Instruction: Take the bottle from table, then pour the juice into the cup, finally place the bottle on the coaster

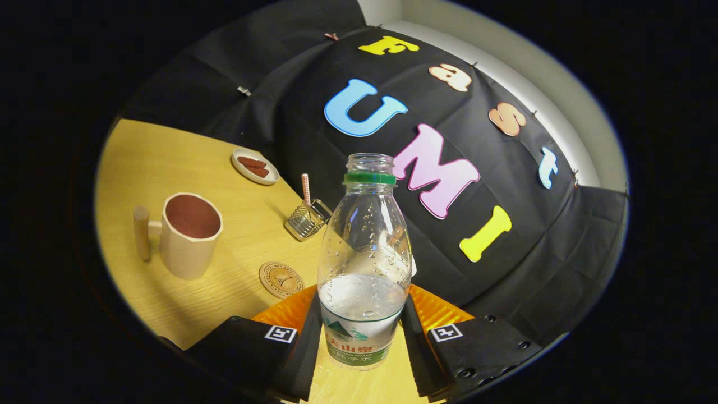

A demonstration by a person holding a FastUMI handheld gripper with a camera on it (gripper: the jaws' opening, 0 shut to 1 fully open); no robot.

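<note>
A wooden table is seen tilted, with a booth wall of black cloth behind it. The gripper is closed around a clear plastic bottle, whose labelled lower part is pinched between the two black fingers, one pressing on each side. The bottle is uncapped, with a green ring at its neck; a little clear liquid is left in its lower part, and droplets are stuck to the inside wall. It appears to be lifted off the table, though its base is hidden between the fingers and this cannot be confirmed.

Beyond the fingers and to the left, a pale cup with a stick-like wooden handle is stood on the table, filled with something reddish-brown. A round coaster is laid just ahead of the left finger, near the cup. Farther back, a small wire holder with a striped straw is placed, and behind it a small dish holding brown pieces.
</note>
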